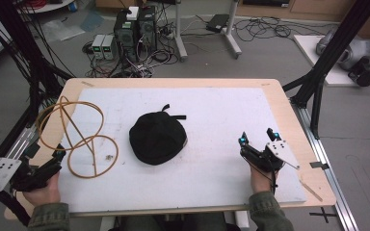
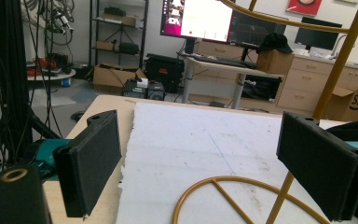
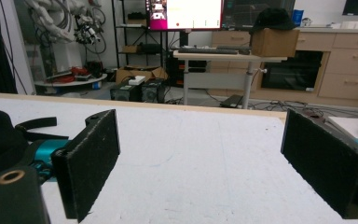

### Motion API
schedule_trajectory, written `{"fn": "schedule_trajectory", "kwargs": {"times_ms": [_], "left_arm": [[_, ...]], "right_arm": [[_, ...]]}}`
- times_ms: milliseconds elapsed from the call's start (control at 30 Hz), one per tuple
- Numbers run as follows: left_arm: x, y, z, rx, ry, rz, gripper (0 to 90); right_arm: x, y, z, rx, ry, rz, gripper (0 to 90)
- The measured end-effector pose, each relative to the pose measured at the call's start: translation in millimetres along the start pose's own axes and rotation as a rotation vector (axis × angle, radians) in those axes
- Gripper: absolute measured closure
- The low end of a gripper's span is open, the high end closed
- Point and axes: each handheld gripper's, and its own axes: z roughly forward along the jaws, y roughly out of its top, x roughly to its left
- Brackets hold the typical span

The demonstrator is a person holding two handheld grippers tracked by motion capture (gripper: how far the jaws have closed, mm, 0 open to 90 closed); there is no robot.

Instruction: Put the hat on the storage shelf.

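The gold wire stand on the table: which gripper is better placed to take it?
Left, probably. The left gripper sits open right beside the gold wire stand, while the right gripper is across the table, beyond the black fabric cap.

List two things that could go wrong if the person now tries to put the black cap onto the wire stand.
The gold wire stand looks light and open-framed; the open left gripper beside it might knock it over or slide it. The black cap is soft, so the open right gripper may pinch only a fold, and its strap could snag the wire.
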Motion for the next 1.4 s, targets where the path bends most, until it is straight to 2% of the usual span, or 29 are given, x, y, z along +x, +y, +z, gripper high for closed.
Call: {"fn": "schedule_trajectory", "kwargs": {"times_ms": [267, 333, 533, 733, 867, 1133, 1400], "left_arm": [[-0.6, -0.2, 1.2, -0.001, -0.004, -0.001, 13.9], [-0.7, -0.3, 1.4, 0.000, -0.004, -0.001, 13.9], [-1.2, -0.3, 2.0, -0.001, -0.007, -0.007, 13.9], [-1.2, -0.3, 2.3, 0.000, -0.008, -0.006, 13.9], [-0.9, -0.5, 2.7, 0.004, -0.012, -0.010, 13.9], [-1.1, -0.5, 2.8, 0.006, -0.016, -0.009, 13.9], [-1.4, -0.8, 2.8, 0.007, -0.016, -0.012, 13.9]], "right_arm": [[-1.2, -0.1, -0.6, 0.002, 0.003, 0.010, 10.8], [-2.1, -0.8, 0.0, 0.017, 0.019, 0.029, 10.7], [-2.2, 0.2, 0.1, -0.001, 0.026, 0.020, 10.8], [-0.3, 2.4, 2.5, 0.002, 0.045, 0.036, 10.7], [5.1, 6.3, 6.4, 0.015, 0.084, 0.044, 10.8], [18.4, 12.6, 13.5, 0.024, 0.138, -0.010, 10.8], [30.2, 15.7, 19.7, 0.042, 0.184, -0.024, 10.8]]}}
